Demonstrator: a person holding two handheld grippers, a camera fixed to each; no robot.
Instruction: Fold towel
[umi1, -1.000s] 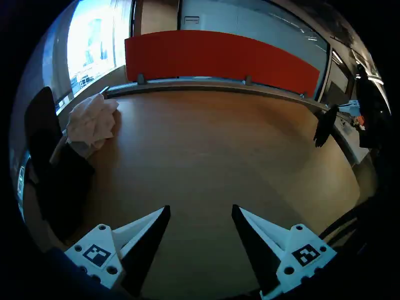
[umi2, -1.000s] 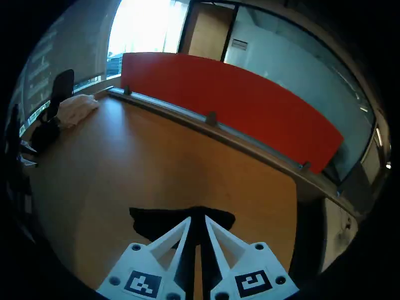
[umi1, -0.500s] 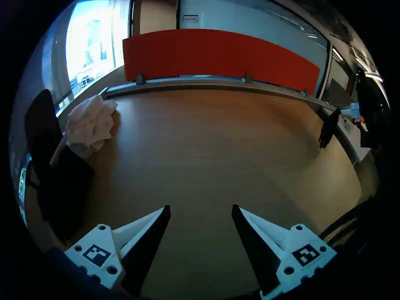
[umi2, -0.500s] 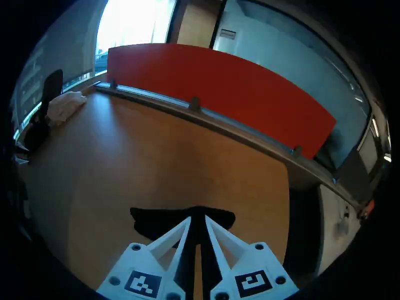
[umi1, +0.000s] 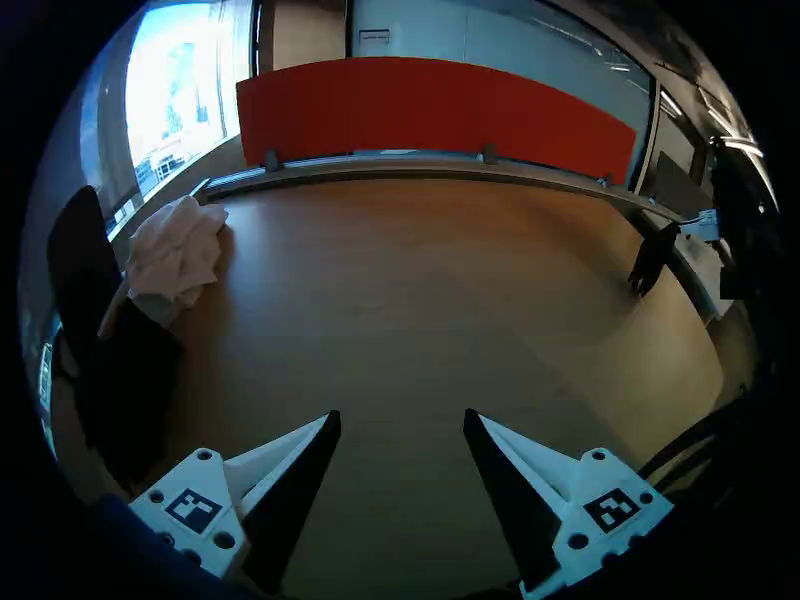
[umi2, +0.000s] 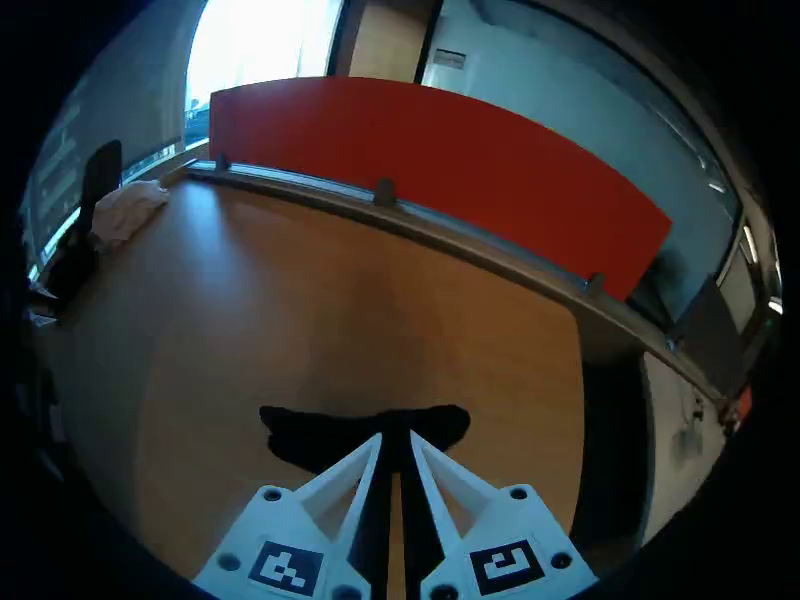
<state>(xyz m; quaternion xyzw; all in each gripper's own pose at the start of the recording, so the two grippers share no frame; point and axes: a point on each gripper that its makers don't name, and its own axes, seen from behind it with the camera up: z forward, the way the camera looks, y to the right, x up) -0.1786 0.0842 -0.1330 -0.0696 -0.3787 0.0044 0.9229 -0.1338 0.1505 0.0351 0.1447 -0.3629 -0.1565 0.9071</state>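
Observation:
A crumpled pale towel (umi1: 175, 255) lies at the far left corner of the wooden desk (umi1: 420, 300); the right gripper view has it small at the far left (umi2: 125, 208). My left gripper (umi1: 400, 420) hovers open over the bare near part of the desk, nothing between its fingers. My right gripper (umi2: 393, 440) is shut on a black cloth (umi2: 365, 432) that spreads to both sides of its fingertips. In the left gripper view that black cloth (umi1: 650, 262) hangs at the desk's right edge, under the right gripper (umi1: 703, 224).
A red partition (umi1: 440, 105) with a metal rail runs along the desk's far edge (umi2: 430, 160). A dark chair back (umi1: 85, 250) and a dark bulky shape (umi1: 125, 390) stand at the left edge. Bright windows are beyond the far left.
The right gripper has swung a little, so the partition and pale towel shifted left in its view. It keeps hold of the black cloth. The left gripper turned slightly.

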